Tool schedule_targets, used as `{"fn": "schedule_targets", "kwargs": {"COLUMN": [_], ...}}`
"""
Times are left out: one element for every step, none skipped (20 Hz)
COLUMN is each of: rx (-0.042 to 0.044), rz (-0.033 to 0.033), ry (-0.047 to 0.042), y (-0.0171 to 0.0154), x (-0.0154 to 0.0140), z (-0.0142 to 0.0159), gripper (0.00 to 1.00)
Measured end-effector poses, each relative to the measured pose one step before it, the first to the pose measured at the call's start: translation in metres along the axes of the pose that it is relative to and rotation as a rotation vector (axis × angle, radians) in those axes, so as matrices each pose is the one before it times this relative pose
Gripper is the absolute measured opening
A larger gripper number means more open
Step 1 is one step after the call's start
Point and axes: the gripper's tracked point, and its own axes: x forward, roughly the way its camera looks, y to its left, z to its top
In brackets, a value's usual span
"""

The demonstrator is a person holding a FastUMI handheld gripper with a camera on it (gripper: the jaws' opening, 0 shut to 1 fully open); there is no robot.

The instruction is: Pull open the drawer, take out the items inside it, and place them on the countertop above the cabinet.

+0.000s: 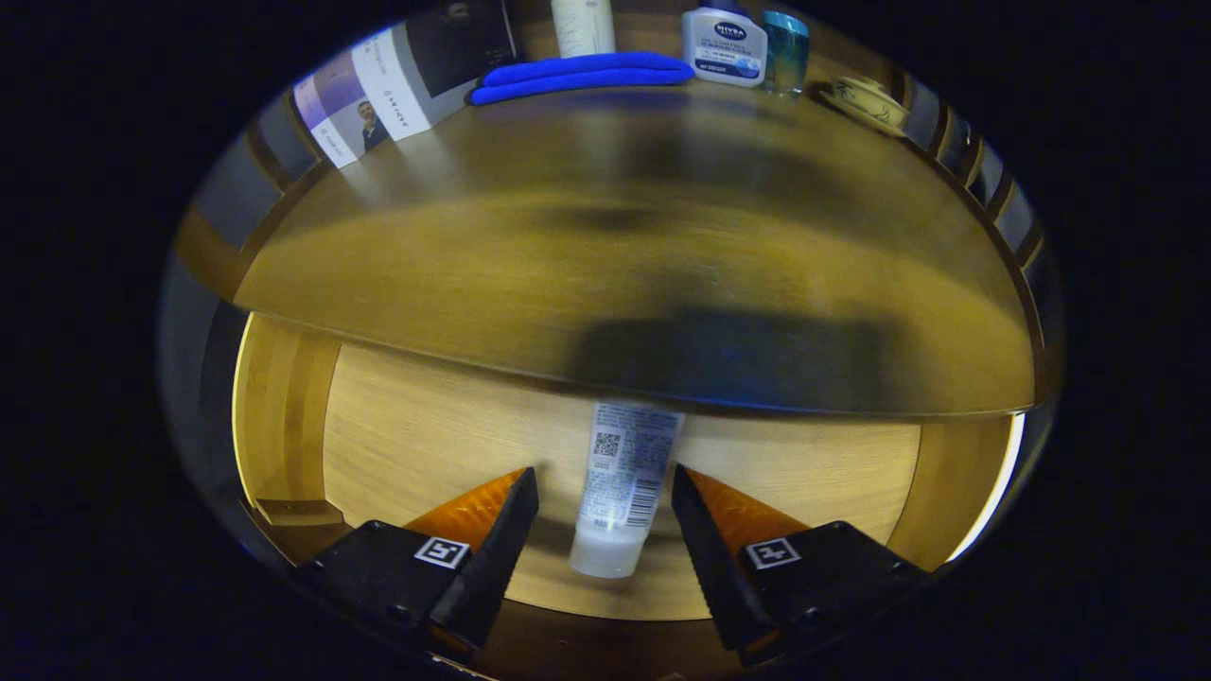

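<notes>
The wooden countertop (pixel 605 236) spreads across the gripper view, its front edge overhanging the pulled-out drawer (pixel 397 426) below, whose pale wood floor and side walls are lit from within. At the back of the countertop lies a folded blue cloth (pixel 582 76), with a printed booklet (pixel 397 85) propped to its left, a white bottle (pixel 584 24) behind the cloth, and to the right a white bottle with a blue label (pixel 724 45), a teal glass (pixel 785 52) and a cup on a saucer (pixel 866 102). In the drawer a white tube (pixel 624 482) lies lengthwise, its cap end toward the gripper (pixel 605 511), its far end hidden under the countertop edge. The fingers stand apart on either side of the tube, not touching it.
</notes>
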Motion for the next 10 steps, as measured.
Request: {"fn": "schedule_targets", "kwargs": {"rx": [-0.00026, -0.00063, 0.00638, 0.00480, -0.00008, -0.00348, -0.00963, 0.00508, 0.01200, -0.00824], "rz": [-0.01263, -0.01554, 0.01005, 0.01642, 0.01038, 0.00615, 0.00702, 0.01087, 0.01836, 0.01606], "ry": [0.00548, -0.00113, 0.01624, 0.02600, 0.00880, -0.00809, 0.00298, 0.00199, -0.00490, -0.00306], "y": [-0.00442, -0.00478, -0.00108, 0.00171, -0.00013, -0.00017, 0.00001, -0.00075, 0.00149, 0.00074], "x": [-0.00006, 0.00527, -0.00286, 0.00386, 0.00014, 0.00097, -0.00040, -0.00199, 0.00028, -0.00281], "z": [0.00250, 0.00071, 0.00016, -0.00371, -0.00130, 0.00158, -0.00025, 0.00079, 0.00176, -0.00187], "gripper": [0.81, 0.73, 0.66, 0.58, 0.58, 0.54, 0.51, 0.47, 0.43, 0.43]}}
